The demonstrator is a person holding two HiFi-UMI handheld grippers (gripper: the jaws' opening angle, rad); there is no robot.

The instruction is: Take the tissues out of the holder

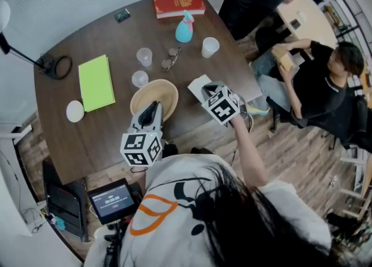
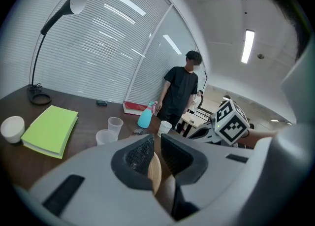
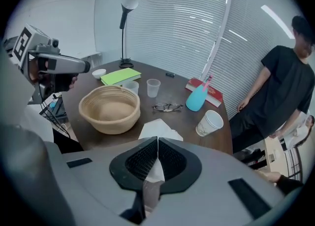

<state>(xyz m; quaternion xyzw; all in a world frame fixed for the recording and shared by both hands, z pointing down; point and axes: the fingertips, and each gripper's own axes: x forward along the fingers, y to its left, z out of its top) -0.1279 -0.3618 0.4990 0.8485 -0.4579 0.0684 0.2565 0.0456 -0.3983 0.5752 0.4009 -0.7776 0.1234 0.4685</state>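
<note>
The holder is a tan woven basket (image 1: 164, 89) near the table's front edge; its inside (image 3: 109, 109) looks bare. My left gripper (image 1: 153, 107) reaches its near rim, and the jaws (image 2: 156, 144) stand nearly together with the tan rim (image 2: 155, 171) pinched between them. A white tissue (image 1: 197, 86) lies on the dark table just right of the basket. My right gripper (image 1: 207, 89) points down over it, shut (image 3: 157, 144), with a white piece of tissue (image 3: 155, 173) caught between the pads; the rest of the tissue (image 3: 158, 127) spreads on the table just beyond the tips.
Behind the basket stand two clear plastic cups (image 1: 144, 56), glasses (image 1: 170, 60), a blue spray bottle (image 1: 184, 28), a paper cup (image 1: 210, 46) and a red book (image 1: 178, 3). A green notebook (image 1: 96, 82), small white bowl (image 1: 75, 111) and lamp base (image 1: 55, 65) are left. People stand and sit at the right.
</note>
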